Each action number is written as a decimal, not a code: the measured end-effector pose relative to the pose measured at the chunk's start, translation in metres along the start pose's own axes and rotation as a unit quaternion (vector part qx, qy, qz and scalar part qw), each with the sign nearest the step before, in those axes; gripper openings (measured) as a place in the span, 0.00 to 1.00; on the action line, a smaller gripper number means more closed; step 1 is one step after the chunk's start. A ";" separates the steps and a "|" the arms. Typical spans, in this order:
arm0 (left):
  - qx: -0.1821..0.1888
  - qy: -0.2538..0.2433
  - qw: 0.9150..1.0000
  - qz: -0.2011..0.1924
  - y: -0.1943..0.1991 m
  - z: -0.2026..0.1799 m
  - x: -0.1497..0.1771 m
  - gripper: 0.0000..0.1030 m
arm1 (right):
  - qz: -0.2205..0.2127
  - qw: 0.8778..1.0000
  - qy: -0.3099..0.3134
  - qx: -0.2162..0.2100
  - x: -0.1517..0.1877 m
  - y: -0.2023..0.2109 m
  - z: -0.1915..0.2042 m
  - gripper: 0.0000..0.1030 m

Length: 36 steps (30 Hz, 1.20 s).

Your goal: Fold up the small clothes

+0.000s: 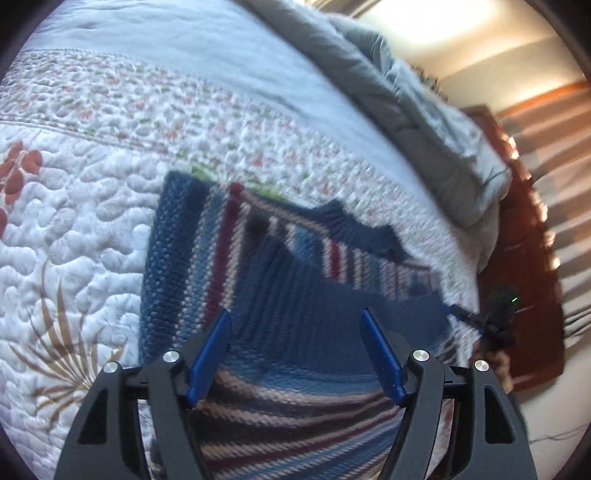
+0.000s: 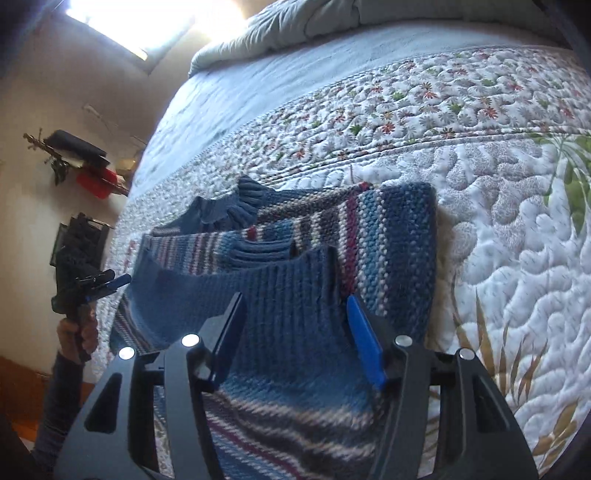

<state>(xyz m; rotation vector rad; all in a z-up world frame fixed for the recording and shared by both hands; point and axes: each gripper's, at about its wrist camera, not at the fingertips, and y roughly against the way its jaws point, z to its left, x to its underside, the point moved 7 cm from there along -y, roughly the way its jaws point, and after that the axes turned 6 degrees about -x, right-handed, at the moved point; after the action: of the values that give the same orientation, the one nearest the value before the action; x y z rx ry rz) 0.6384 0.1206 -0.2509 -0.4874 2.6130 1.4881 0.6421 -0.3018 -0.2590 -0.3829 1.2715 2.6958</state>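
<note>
Nearest each lens, both tools hang over the folded knit. The left gripper (image 1: 295, 314) stands with its blue pads well apart, nothing pinched between them; the plain blue ribbed panel lies below the gap, not in it. The right gripper (image 2: 295, 299) is likewise parted, somewhat less wide, with the same ribbed panel under its gap and no pad seen pressing on it. Both seem to have let the cloth go so the fold can settle flat.

The striped sweater (image 2: 303, 236) lies on the bed's quilt (image 2: 498, 229), near the bed's edge. Its lower part is doubled up over the body, which is likely why the ribbed hem now sits across the middle. A ribbed cuff rests on the stripes just beyond that hem, the sleeve apparently tucked inward. The collar points away from the person, toward the rumpled grey duvet (image 2: 295, 33) at the far end, so the sweater's long axis runs from the person out along the bed.
</note>
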 end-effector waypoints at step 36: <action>-0.079 -0.120 0.981 -0.131 0.060 -0.044 -0.028 0.08 | -0.093 0.988 0.102 0.066 -0.013 0.063 0.050 0.08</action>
<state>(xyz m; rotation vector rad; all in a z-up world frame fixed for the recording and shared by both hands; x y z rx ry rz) 0.6487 0.1178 -0.1726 -0.5998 2.1668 1.5616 0.6313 -0.3031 -0.1787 -0.7362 1.3805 2.4534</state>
